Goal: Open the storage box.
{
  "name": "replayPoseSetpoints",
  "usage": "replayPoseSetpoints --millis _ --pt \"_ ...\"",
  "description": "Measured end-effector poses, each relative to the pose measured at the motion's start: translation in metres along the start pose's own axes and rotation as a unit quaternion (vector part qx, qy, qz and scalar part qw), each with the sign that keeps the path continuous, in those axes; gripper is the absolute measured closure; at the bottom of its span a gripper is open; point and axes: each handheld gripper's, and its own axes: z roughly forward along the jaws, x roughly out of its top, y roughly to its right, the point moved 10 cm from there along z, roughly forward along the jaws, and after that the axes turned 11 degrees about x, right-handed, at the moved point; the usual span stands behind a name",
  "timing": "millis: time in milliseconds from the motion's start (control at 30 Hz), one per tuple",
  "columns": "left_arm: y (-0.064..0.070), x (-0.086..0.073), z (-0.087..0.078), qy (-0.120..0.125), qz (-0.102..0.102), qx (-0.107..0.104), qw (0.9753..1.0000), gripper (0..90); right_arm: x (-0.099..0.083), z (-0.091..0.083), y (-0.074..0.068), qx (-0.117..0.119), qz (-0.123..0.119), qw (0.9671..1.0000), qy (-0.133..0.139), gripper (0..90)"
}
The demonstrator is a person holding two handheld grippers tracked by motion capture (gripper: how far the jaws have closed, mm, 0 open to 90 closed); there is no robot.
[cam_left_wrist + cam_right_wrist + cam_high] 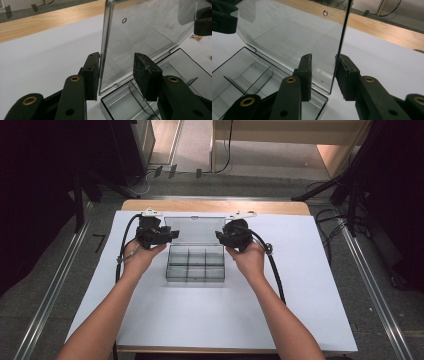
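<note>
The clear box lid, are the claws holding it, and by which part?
Neither grips it. The left claw and right claw straddle the lid's side edges, jaws open.

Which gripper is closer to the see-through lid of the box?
Neither: the left gripper straddles the lid's left edge, the right gripper its right edge. Both jaws stand apart, one pad touching.

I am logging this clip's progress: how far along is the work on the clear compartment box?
The lid already stands raised on the box. Left gripper and right gripper each straddle a lid edge, jaws apart. Which way the lid moves next is unclear.
</note>
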Motion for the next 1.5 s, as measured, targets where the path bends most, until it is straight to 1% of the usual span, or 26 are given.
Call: replayPoseSetpoints --millis 67,133,200,233,300,400,467,500,567,600,733,833,900,933,1000,1033,1167,1267,1300,1400,1500 --pt "0.000 0.000 0.002 -0.005 -0.003 -0.001 1.0000 57.4 0.000 0.002 0.001 -0.002 -0.001 1.0000 -0.002 67.3" --pt "0.000 0.001 0.006 -0.010 -0.001 0.002 0.9999 57.1 0.000 0.005 0.001 -0.003 0.001 1.0000 -0.005 66.6" --pt "0.000 0.001 0.008 -0.012 0.001 0.007 0.9999 55.7 0.000 0.007 0.002 -0.004 0.007 0.9999 -0.007 65.7" --pt "0.000 0.002 0.009 -0.014 0.003 0.009 0.9999 55.1 0.001 0.007 0.003 -0.004 0.014 0.9999 -0.006 65.5" --pt "0.000 0.002 0.011 -0.014 -0.003 0.007 0.9999 54.6 0.001 0.009 0.004 -0.001 0.022 0.9997 -0.006 65.2" --pt "-0.002 0.002 0.015 -0.017 0.000 0.012 0.9998 54.7 0.002 0.014 0.005 -0.002 0.029 0.9996 -0.007 61.4" --pt "-0.002 0.002 0.017 -0.019 -0.009 0.012 0.9997 53.7 0.002 0.018 0.005 0.002 0.039 0.9992 -0.008 57.5" --pt "-0.002 0.002 0.018 -0.019 -0.012 0.011 0.9997 53.1 0.003 0.019 0.005 0.003 0.044 0.9990 -0.009 57.3" --pt "-0.003 0.002 0.021 -0.020 -0.017 0.010 0.9996 52.7 0.003 0.022 0.007 -0.003 0.045 0.9989 -0.009 57.5" --pt "-0.004 0.001 0.023 -0.026 -0.018 0.011 0.9995 52.4 0.003 0.023 0.007 -0.005 0.045 0.9989 -0.010 57.6" --pt "-0.004 0.000 0.029 -0.032 -0.020 0.018 0.9991 49.3 0.002 0.030 0.009 -0.016 0.040 0.9988 -0.023 54.4" --pt "-0.004 -0.001 0.033 -0.039 -0.026 0.022 0.9987 47.1 0.002 0.034 0.011 -0.018 0.045 0.9985 -0.027 52.6" --pt "-0.004 -0.001 0.036 -0.044 -0.036 0.025 0.9981 46.1 0.001 0.038 0.012 -0.019 0.044 0.9984 -0.031 50.1" --pt "-0.004 -0.001 0.037 -0.046 -0.039 0.027 0.9978 45.8 0.000 0.039 0.012 -0.021 0.047 0.9981 -0.034 48.6" --pt "-0.004 -0.001 0.040 -0.052 -0.044 0.030 0.9973 44.7 0.000 0.042 0.011 -0.029 0.043 0.9979 -0.039 45.3" --pt "-0.005 -0.001 0.042 -0.053 -0.042 0.031 0.9972 44.3 0.000 0.044 0.011 -0.029 0.045 0.9977 -0.041 43.6" --pt "-0.004 -0.002 0.046 -0.057 -0.053 0.027 0.9966 41.8 0.000 0.049 0.012 -0.022 0.066 0.9968 -0.040 41.2" --pt "-0.004 -0.002 0.050 -0.060 -0.064 0.024 0.9959 39.9 -0.001 0.052 0.013 -0.018 0.074 0.9963 -0.039 38.0" --pt "-0.004 -0.003 0.050 -0.063 -0.067 0.023 0.9954 38.9 -0.002 0.054 0.012 -0.017 0.078 0.9960 -0.040 36.7" --pt "-0.002 -0.006 0.055 -0.072 -0.062 0.022 0.9952 33.4 -0.004 0.058 0.012 -0.011 0.080 0.9955 -0.051 32.9" --pt "-0.003 -0.008 0.058 -0.078 -0.071 0.014 0.9943 31.0 -0.006 0.061 0.012 -0.004 0.085 0.9945 -0.061 30.3"
